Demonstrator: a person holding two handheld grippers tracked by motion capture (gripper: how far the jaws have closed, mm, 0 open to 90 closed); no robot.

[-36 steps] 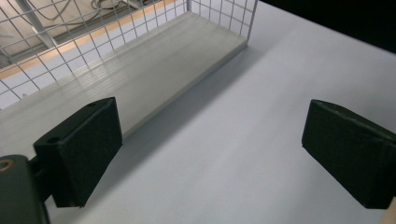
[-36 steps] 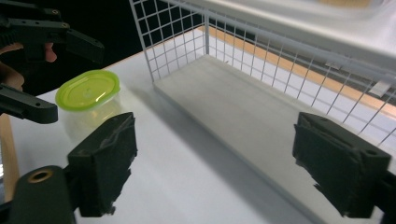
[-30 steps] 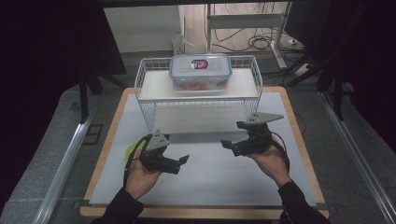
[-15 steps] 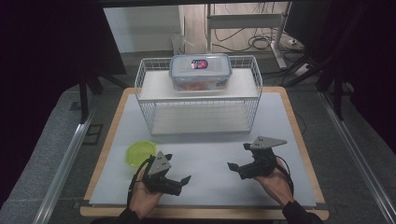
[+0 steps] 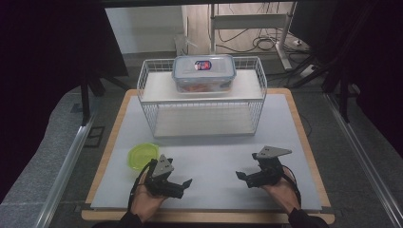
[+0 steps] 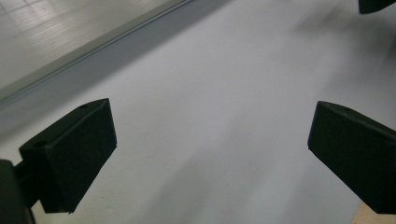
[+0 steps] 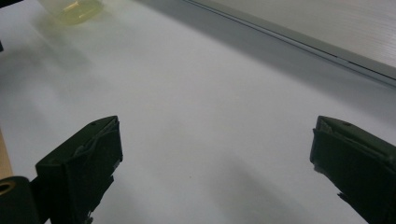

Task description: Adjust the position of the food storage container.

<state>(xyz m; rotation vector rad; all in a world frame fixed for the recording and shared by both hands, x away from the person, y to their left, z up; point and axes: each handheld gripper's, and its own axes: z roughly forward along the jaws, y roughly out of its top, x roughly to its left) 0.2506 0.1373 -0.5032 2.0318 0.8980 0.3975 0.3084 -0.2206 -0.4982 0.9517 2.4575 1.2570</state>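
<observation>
A clear lidded food box (image 5: 204, 72) with a red label sits on top of a white wire shelf rack (image 5: 147, 90) at the back of the table. A yellow-green bowl (image 5: 143, 156) lies on the white mat at the front left. My left gripper (image 5: 186, 185) rests low near the front edge, just right of the bowl, open and empty; its jaws stand wide apart over bare mat (image 6: 210, 116). My right gripper (image 5: 240, 176) sits at the front right, also open and empty. The bowl (image 7: 77, 9) appears blurred far off in the right gripper view.
The white mat (image 5: 214, 156) covers a wooden table (image 5: 204, 216) whose front edge lies just under the hands. The rack has an open lower shelf (image 5: 202, 124). Metal rails (image 5: 66, 166) run along both sides on the floor.
Both hands have drawn back toward the front edge of the table and lower. The yellow-green bowl, earlier hidden under the left gripper, now lies uncovered on the mat.
</observation>
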